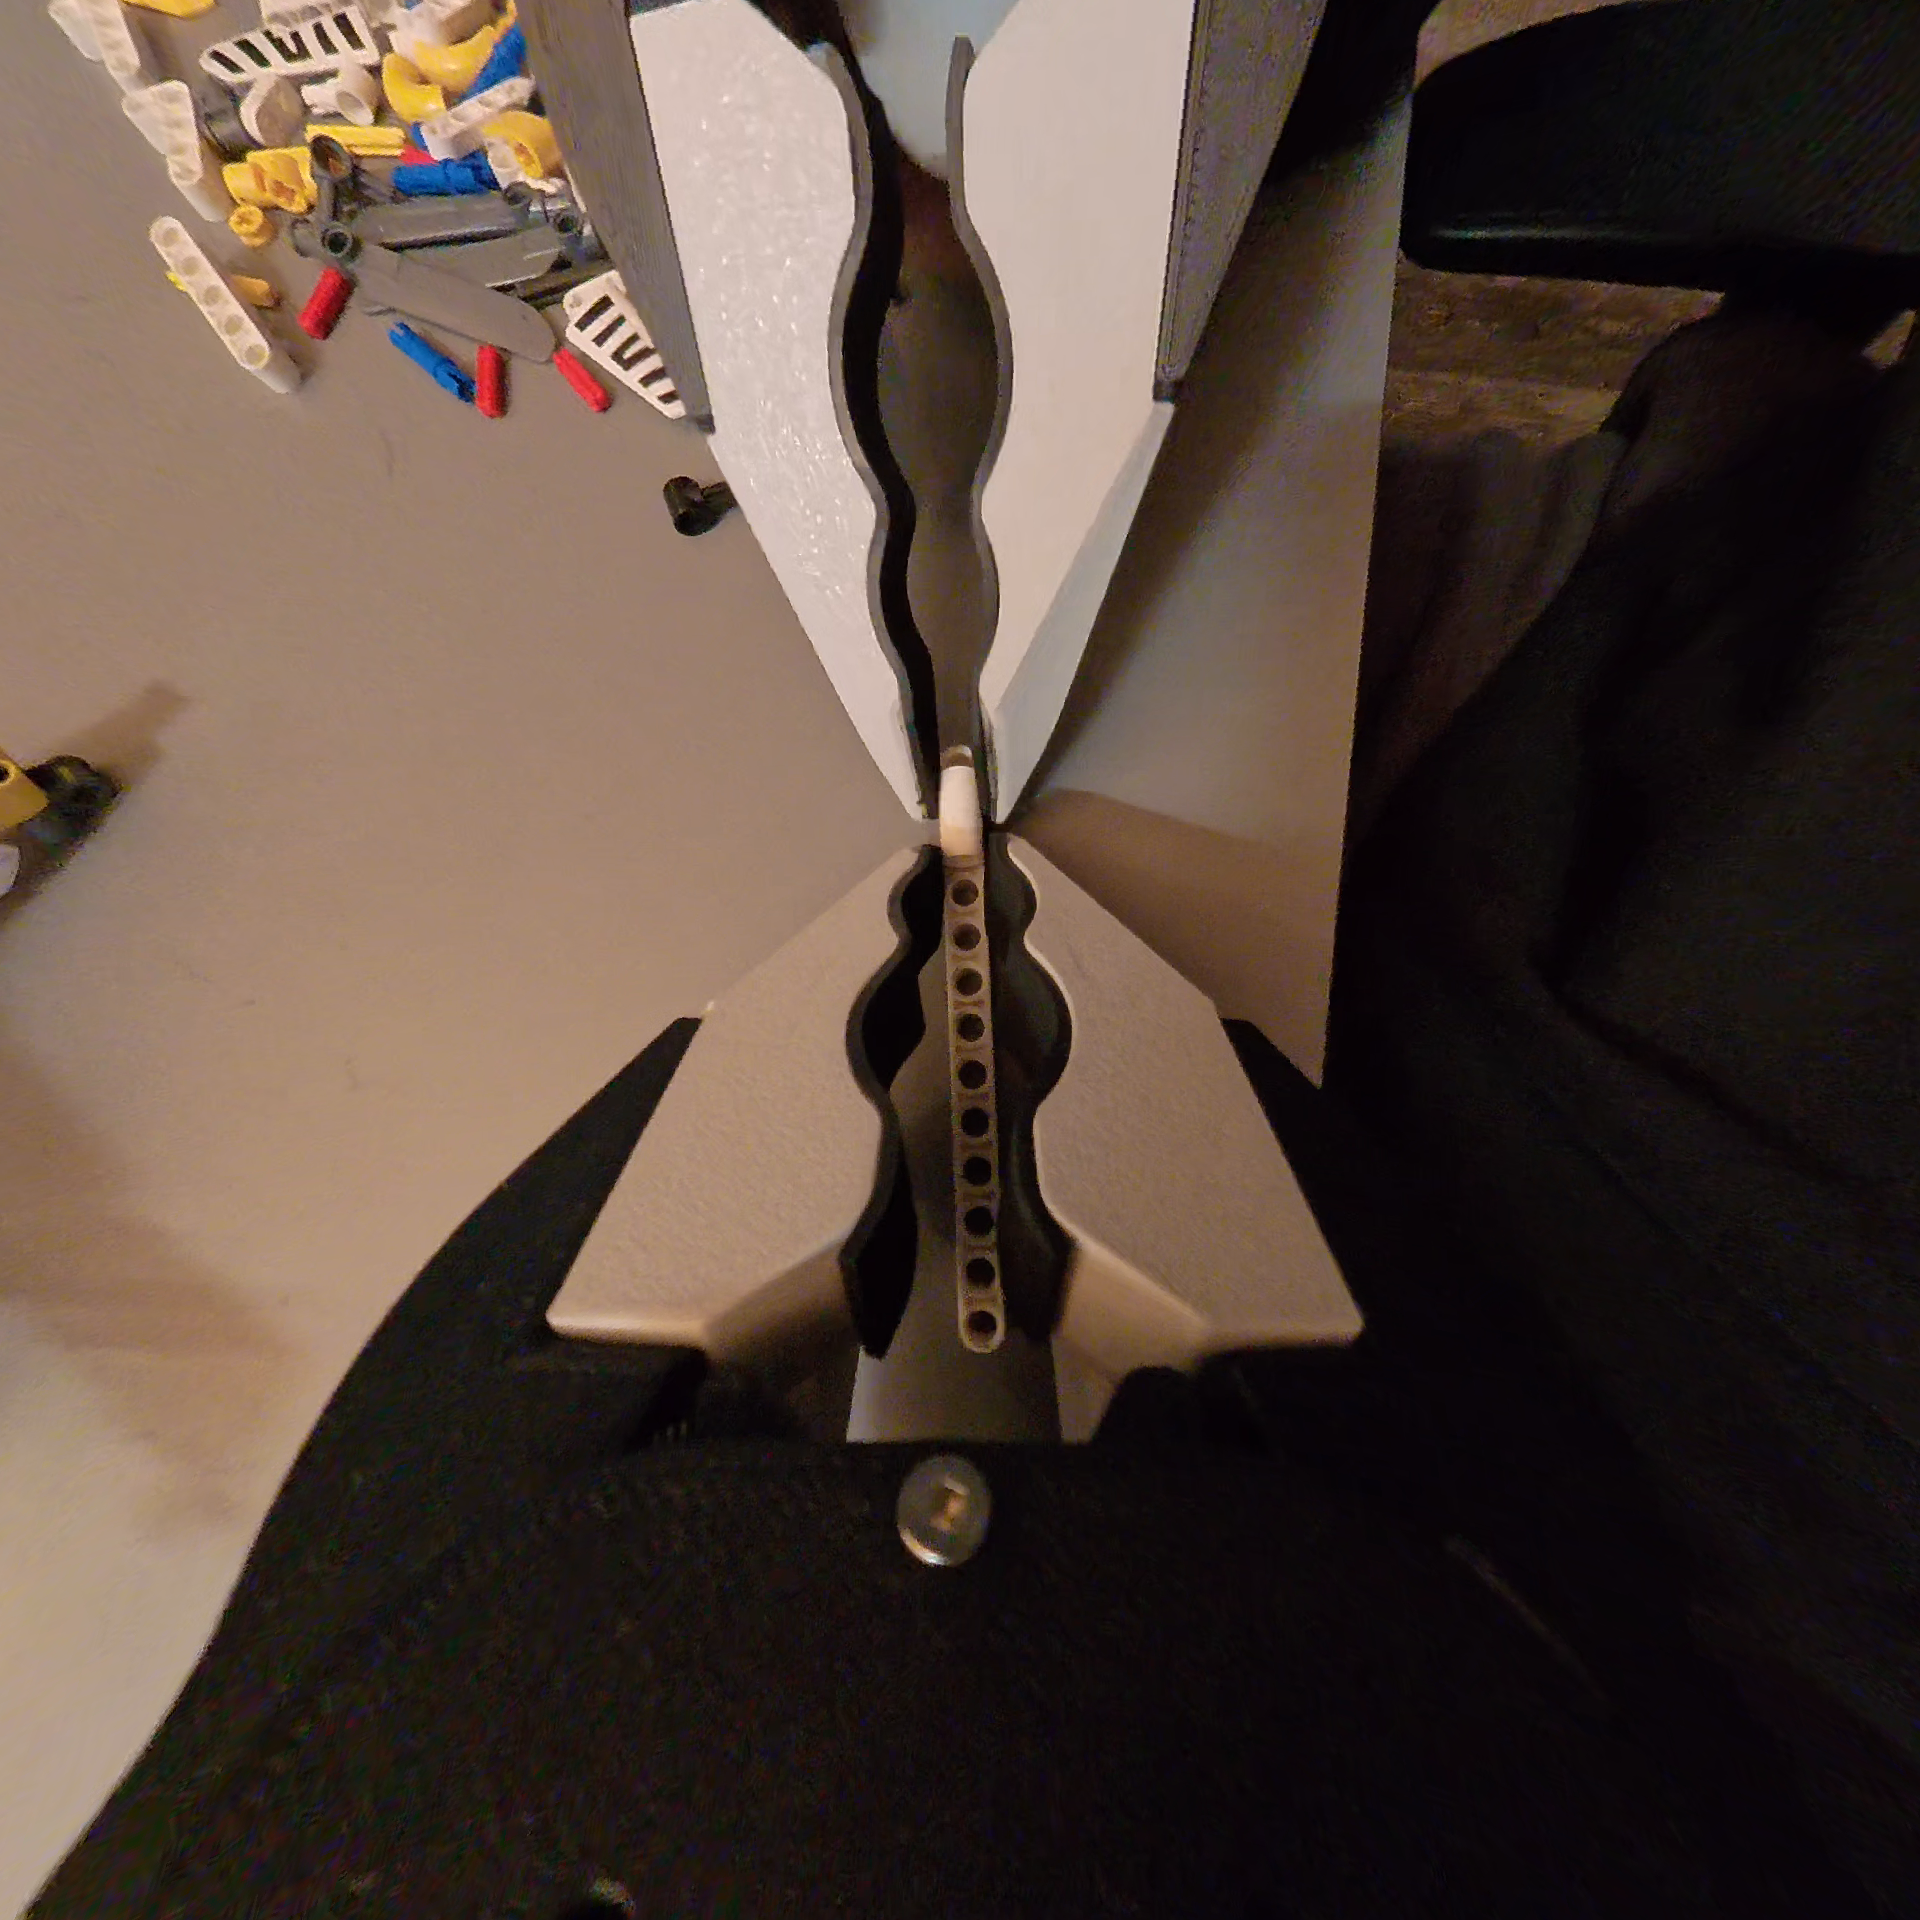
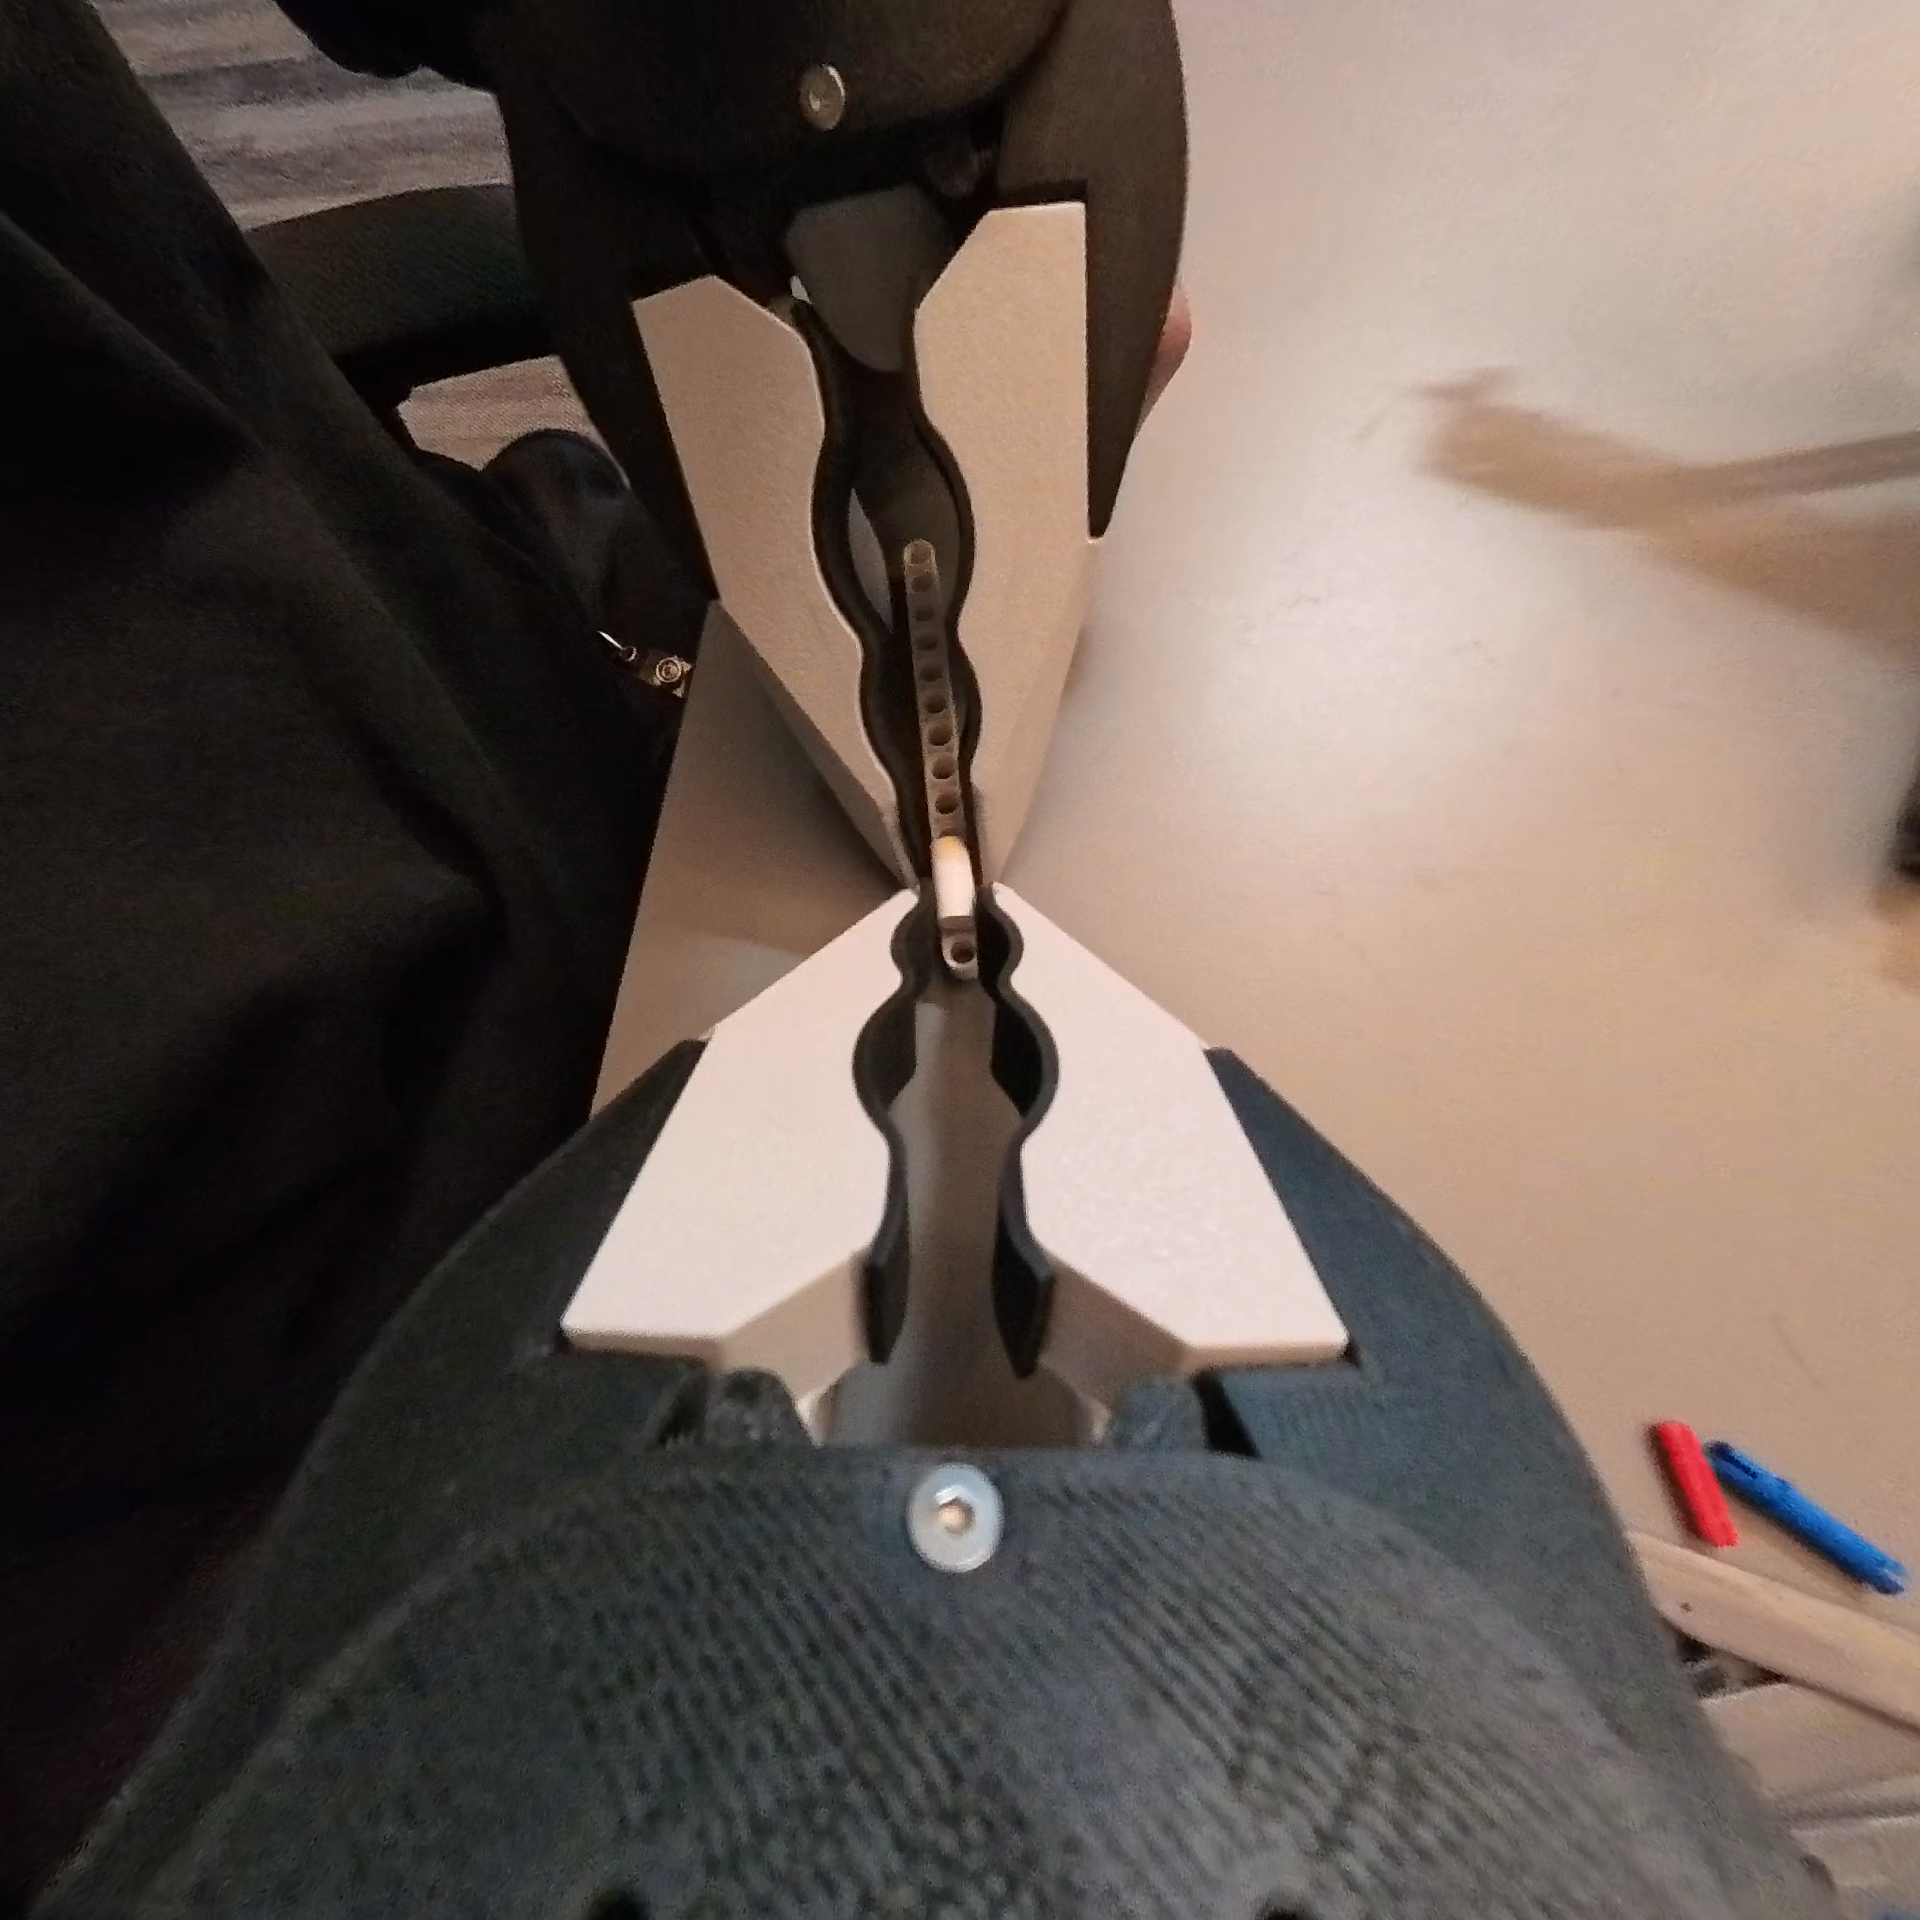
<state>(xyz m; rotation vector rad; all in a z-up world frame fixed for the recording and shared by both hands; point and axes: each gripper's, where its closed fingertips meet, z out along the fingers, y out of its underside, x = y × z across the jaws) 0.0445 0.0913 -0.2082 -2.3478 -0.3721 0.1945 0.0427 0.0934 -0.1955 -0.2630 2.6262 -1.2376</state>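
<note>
My left gripper (image 1: pixel 961 857) is shut on a long grey beam with a row of holes (image 1: pixel 975 1101), which lies lengthwise between its jaws. A small white piece (image 1: pixel 958 805) sits at the beam's far end. My right gripper (image 2: pixel 956 904) meets the left one tip to tip and is shut on that white piece (image 2: pixel 953 878); a short grey end with a hole (image 2: pixel 962 954) sticks out into its jaws. The beam (image 2: pixel 935 696) and left gripper (image 2: pixel 945 842) show in the right wrist view, and the right gripper (image 1: pixel 956 800) in the left wrist view. Both are held above a pale table (image 1: pixel 416 831).
A pile of white, yellow, blue, red and grey building parts (image 1: pixel 364 156) lies far left. A black pin (image 1: pixel 694 504) and a yellow-black part (image 1: pixel 42 800) lie apart. Red (image 2: pixel 1694 1496) and blue (image 2: pixel 1808 1517) pins lie lower right. A person's dark clothing (image 2: pixel 260 727) borders the table edge. Less than 4 cm separates the two grippers' tips.
</note>
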